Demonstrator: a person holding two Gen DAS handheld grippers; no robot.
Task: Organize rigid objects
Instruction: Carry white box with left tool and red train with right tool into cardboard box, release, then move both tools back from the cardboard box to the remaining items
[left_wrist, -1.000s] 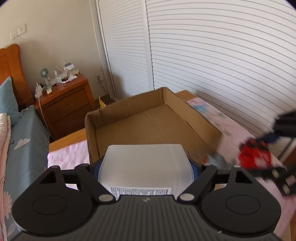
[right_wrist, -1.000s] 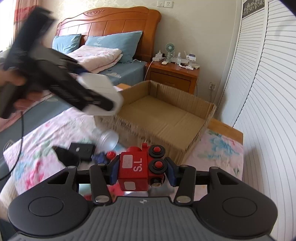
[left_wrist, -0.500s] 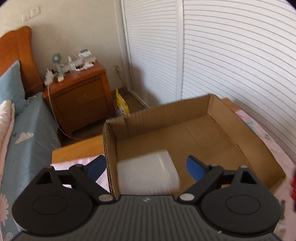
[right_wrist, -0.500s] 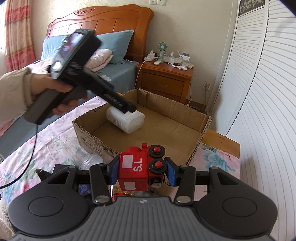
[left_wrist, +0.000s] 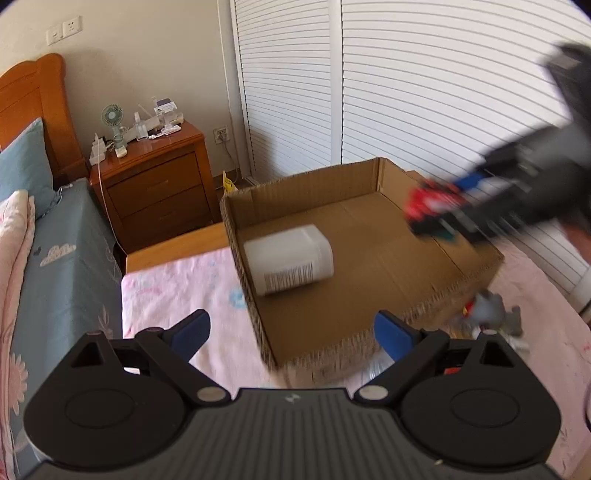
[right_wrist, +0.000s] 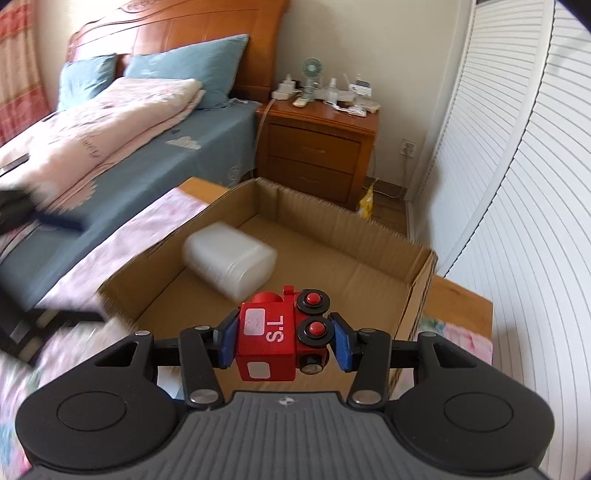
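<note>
My left gripper (left_wrist: 291, 328) hangs wide and empty above the bed. The white plastic jar (left_wrist: 288, 259) lies sideways in the cardboard box (left_wrist: 369, 299). My right gripper (right_wrist: 282, 341) clamps the red toy train (right_wrist: 280, 338) over the box, ready for dropping in.

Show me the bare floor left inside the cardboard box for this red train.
The box floor is bare right of the white container, out to the right wall, and in front of it toward the near wall. The left rear part is taken. The right gripper holds the train.
</note>
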